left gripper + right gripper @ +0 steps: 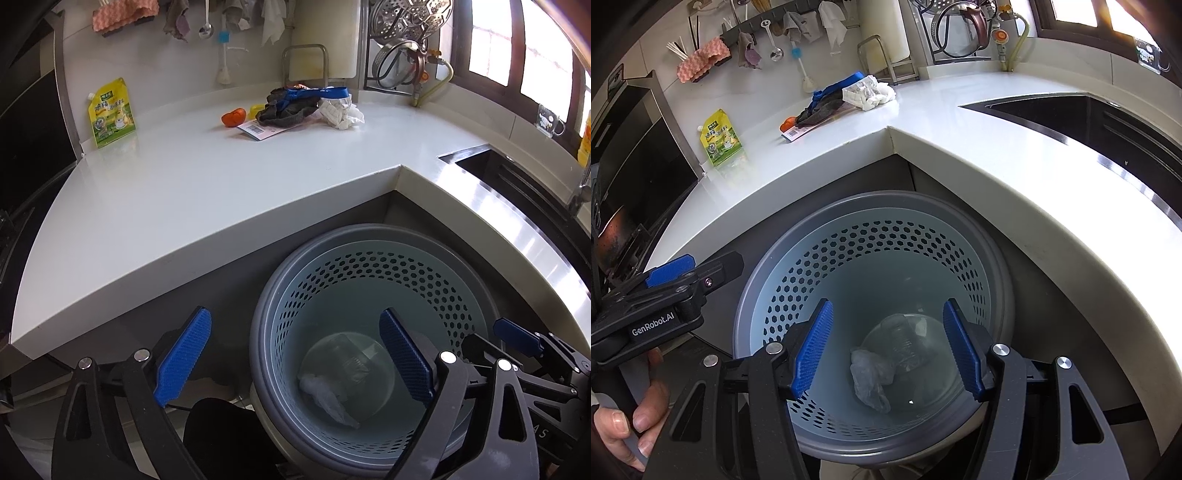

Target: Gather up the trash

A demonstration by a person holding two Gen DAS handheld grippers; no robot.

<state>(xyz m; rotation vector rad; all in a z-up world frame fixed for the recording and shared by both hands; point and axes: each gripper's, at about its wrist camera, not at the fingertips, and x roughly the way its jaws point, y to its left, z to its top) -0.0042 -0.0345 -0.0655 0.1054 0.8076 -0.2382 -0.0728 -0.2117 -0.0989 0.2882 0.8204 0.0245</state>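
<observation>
A grey perforated trash bin (280, 295) (761, 269) stands on the floor in the counter's inner corner. Inside lie a crumpled clear wrapper (325, 397) (870, 376) and a clear plastic bottle (351, 354) (905, 343). My left gripper (295, 365) is open and empty, over the bin's left rim. My right gripper (888, 350) is open and empty, over the bin's mouth; it also shows at the right of the left wrist view (517, 336). On the counter's far side lies a pile: dark cloth (284, 109) (820, 107), white crumpled paper (341, 112) (868, 94), a barcoded card (258, 131) and an orange piece (233, 117).
A yellow-green pouch (110, 114) (720, 138) leans on the wall at left. A black sink (517, 173) (1089, 118) is set in the counter at right. Cloths and utensils hang on the wall. A dish rack (402, 48) stands at the back.
</observation>
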